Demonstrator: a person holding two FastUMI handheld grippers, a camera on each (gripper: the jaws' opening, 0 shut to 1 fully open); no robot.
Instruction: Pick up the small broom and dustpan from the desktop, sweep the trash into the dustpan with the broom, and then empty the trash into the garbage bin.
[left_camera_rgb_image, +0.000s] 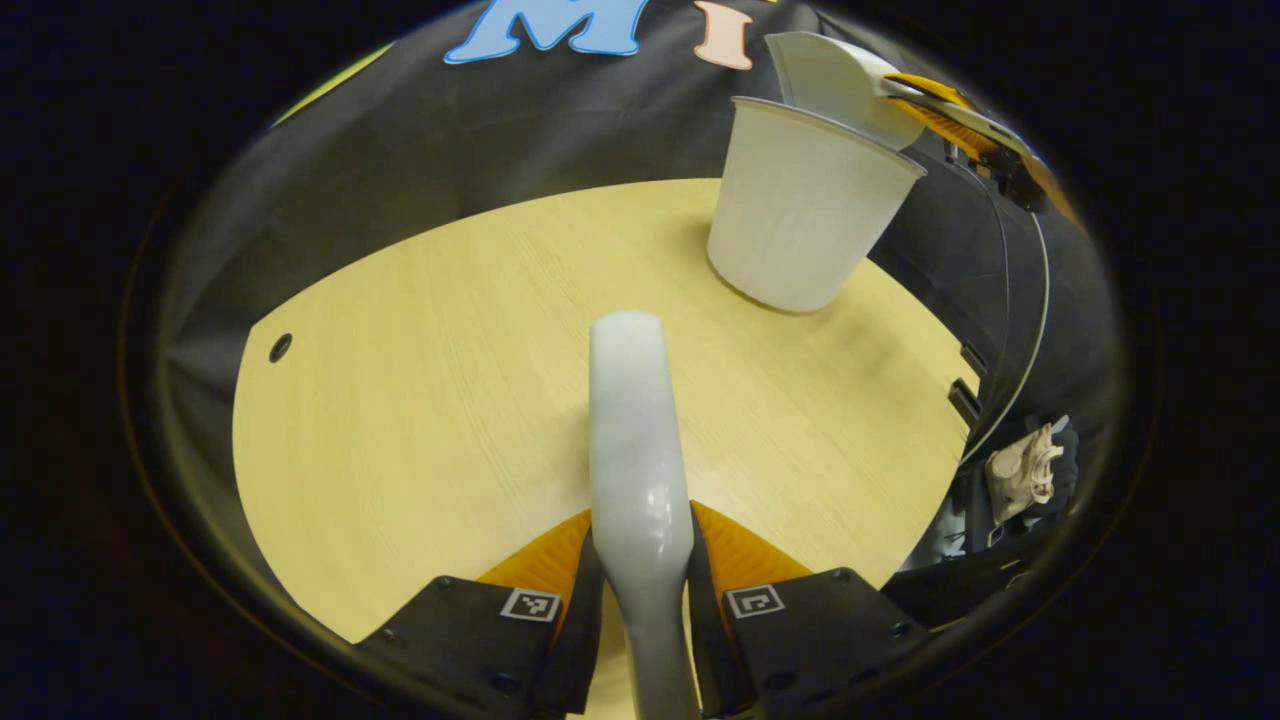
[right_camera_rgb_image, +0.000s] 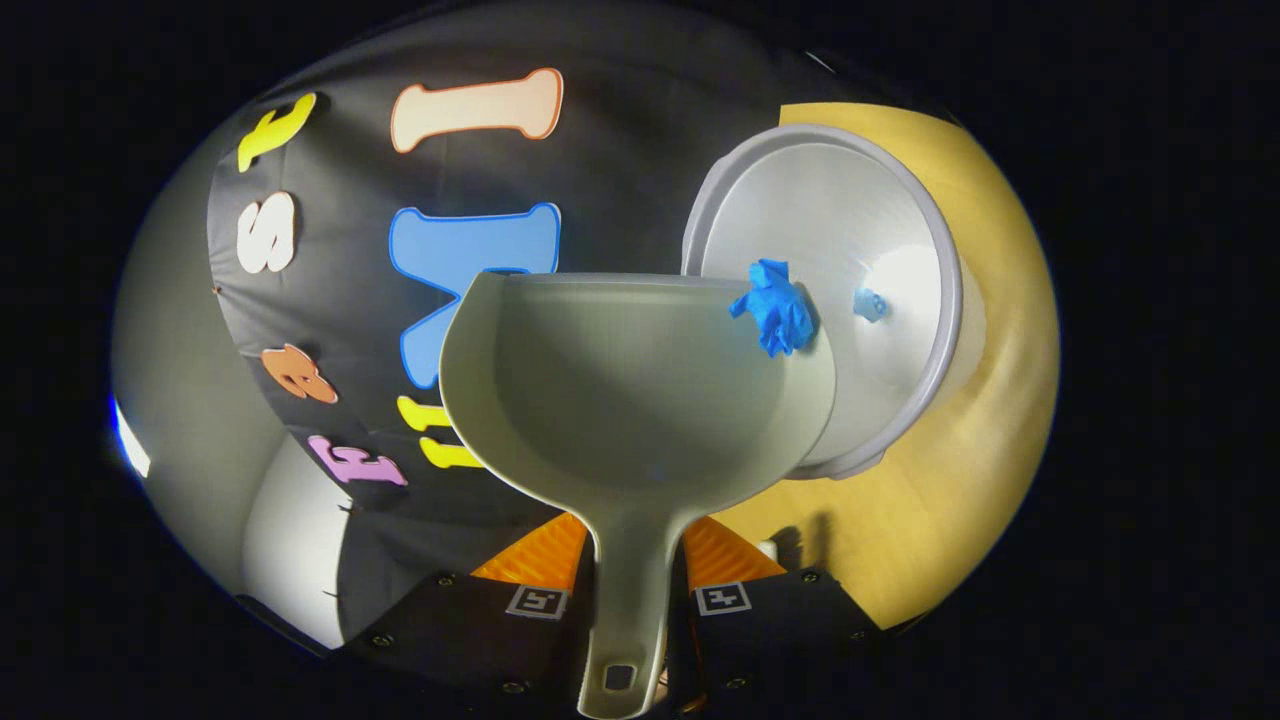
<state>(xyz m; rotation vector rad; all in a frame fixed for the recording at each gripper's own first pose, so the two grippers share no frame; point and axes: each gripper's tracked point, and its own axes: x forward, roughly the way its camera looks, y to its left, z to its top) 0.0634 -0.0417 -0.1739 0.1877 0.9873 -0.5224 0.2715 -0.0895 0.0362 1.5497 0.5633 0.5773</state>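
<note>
Tipping pale plastic dustpan (right_camera_rgb_image: 640, 390), handle clamped between right gripper (right_camera_rgb_image: 640, 565) fingers, over white round garbage bin (right_camera_rgb_image: 850, 250), letting crumpled blue trash (right_camera_rgb_image: 775, 305) slide in; left gripper (left_camera_rgb_image: 642, 570) pinching glossy grey broom handle (left_camera_rgb_image: 636, 440), parking it above wooden desktop (left_camera_rgb_image: 420, 380).

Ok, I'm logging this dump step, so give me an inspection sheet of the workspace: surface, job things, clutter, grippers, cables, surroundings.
Surface: wooden desktop, bare where seen, one round hole near its far left edge.
Job's things: bin upright on the desktop; dustpan tipped over the bin's rim; blue trash at the pan's lip, a smaller blue bit already inside the bin; broom handle held above the desktop.
Clutter: nothing seen.
Grippers: left gripper shut on the broom handle; right gripper shut on the dustpan's handle.
Cables: nothing seen.
Surroundings: black cloth booth wall.
</note>
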